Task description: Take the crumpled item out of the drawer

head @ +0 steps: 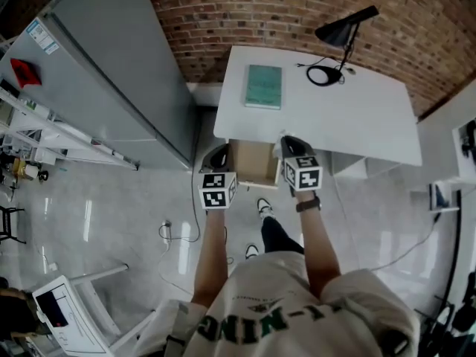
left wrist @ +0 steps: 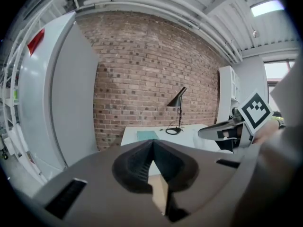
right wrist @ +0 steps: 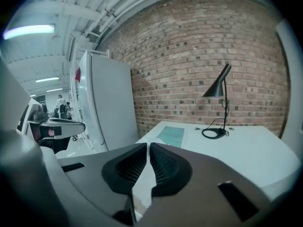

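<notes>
A tan wooden drawer (head: 253,162) stands pulled out from under the white desk (head: 357,117), and what shows of its inside looks bare. I see no crumpled item in any view. My left gripper (head: 217,155) hangs at the drawer's left side, its jaws shut (left wrist: 152,144) with nothing between them. At the drawer's right side, my right gripper (head: 291,144) holds its jaws together (right wrist: 147,148), a thin slit between them and nothing in it. Both point towards the desk and the brick wall.
On the desk lie a teal notebook (head: 264,86) and a black lamp (head: 338,39) with its cable. A tall grey cabinet (head: 111,73) stands to the left. A white side unit (head: 446,147) is at the right. The person's feet (head: 264,207) are on the glossy floor below the drawer.
</notes>
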Tool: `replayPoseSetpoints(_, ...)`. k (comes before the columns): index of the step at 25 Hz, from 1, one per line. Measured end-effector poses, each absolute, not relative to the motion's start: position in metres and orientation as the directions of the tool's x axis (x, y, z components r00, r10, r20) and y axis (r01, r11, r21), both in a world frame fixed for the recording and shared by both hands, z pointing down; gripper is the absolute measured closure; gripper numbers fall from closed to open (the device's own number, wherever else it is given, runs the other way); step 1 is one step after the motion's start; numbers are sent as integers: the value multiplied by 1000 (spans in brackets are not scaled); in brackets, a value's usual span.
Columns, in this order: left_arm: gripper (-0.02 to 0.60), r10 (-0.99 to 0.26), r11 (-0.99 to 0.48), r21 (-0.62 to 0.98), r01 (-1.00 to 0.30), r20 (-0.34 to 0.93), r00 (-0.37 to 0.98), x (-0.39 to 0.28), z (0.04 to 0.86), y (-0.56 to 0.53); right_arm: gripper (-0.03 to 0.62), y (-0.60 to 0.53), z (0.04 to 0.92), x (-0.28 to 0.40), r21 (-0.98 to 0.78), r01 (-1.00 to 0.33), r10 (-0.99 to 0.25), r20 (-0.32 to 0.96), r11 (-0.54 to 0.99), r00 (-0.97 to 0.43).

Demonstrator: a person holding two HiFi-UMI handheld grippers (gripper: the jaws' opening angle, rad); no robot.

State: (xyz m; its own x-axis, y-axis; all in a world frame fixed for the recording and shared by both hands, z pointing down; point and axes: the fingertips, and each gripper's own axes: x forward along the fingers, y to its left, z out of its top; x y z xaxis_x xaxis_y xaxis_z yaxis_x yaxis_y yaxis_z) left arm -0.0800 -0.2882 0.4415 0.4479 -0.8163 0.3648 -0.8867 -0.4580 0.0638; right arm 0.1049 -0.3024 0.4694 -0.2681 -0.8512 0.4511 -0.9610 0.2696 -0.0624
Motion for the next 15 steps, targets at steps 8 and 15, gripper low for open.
replayPoseSetpoints(8, 588, -865, -484, -7, -875, 155, 477, -72, 333, -270, 569, -278, 356, 99, -45, -967, -946, 201, 251, -254)
replayPoseSetpoints(15, 588, -892, -448, -77, -891, -26, 451, -79, 269, -260, 569, -262, 298, 99, 4, -979, -977, 65, 203, -202)
